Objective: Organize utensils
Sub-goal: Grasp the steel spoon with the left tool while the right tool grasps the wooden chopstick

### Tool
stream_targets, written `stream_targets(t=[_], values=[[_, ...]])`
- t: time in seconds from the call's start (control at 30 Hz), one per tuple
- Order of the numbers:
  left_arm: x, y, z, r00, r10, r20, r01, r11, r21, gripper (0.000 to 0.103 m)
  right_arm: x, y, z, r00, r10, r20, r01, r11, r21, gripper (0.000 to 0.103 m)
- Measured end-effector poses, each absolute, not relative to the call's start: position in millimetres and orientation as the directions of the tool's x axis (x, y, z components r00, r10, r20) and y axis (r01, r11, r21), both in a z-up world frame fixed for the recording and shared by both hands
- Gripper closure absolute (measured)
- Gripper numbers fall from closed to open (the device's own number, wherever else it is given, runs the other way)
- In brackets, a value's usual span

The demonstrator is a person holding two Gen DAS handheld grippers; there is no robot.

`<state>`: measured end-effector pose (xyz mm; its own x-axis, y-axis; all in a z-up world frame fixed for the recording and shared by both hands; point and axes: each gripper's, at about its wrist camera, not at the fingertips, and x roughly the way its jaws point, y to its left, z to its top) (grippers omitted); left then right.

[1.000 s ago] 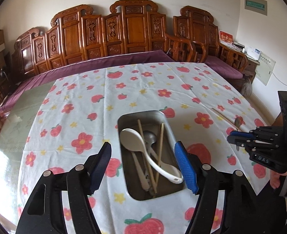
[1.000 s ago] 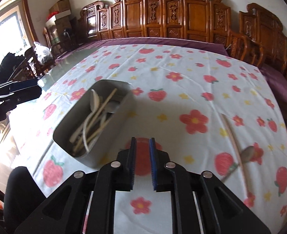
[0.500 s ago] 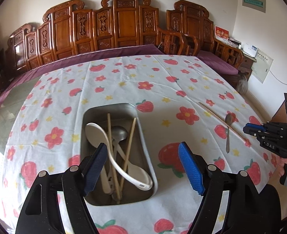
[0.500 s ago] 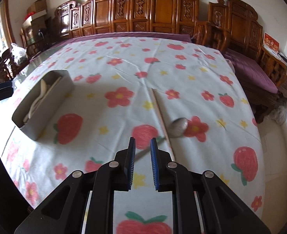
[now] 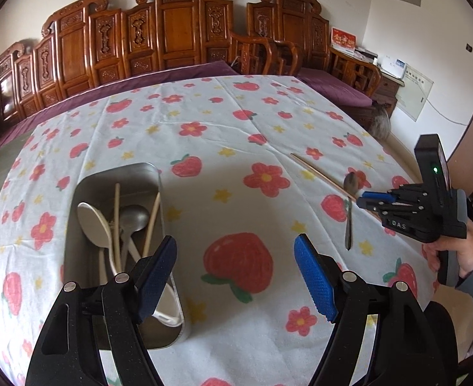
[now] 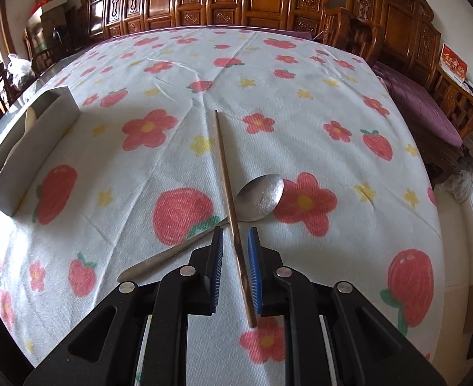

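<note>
Straddling the chopstick (image 6: 228,189), your right tongs (image 6: 235,241) sit a little apart, not squeezing it. Your left tongs (image 5: 235,265) gape wide by the tin (image 5: 82,189).

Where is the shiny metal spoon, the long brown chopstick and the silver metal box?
shiny metal spoon (image 6: 259,197), right wrist view, on its bowl.
long brown chopstick (image 6: 225,173), right wrist view, mid-shaft.
silver metal box (image 5: 116,175), left wrist view, far inner wall.
</note>
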<state>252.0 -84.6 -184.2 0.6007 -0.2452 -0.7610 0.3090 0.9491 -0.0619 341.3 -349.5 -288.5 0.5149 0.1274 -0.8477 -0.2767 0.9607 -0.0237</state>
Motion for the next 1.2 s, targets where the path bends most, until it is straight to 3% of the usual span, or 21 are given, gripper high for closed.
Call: stream_targets(t=[0.1,0.2,0.67,1.2], values=[[253,-93,-189,0.590,-0.249,-0.768,0.320,0.946,-0.061,0.031,344,-348,-293,0.504,0.125,-0.855,-0.293,0.956,-0.033,0.086],[254,-102,-193,0.582,-0.250,-0.774,0.331,0.942,-0.056,0.031,343,-349,-294,0.504,0.135,-0.853,-0.312,0.950,-0.034,0.097],[276,-177,-219,0.528,-0.273,-0.804,0.413,0.910,-0.038,0.031,309,-408,-264,0.573,0.198,-0.796,-0.249,0.967,0.061,0.097],[318,-273,-254,0.444,-0.305,-0.842,0.505,0.862,-0.046,0.031,283,-455,-293,0.565,0.111,-0.818,-0.197,0.980,-0.003,0.097]])
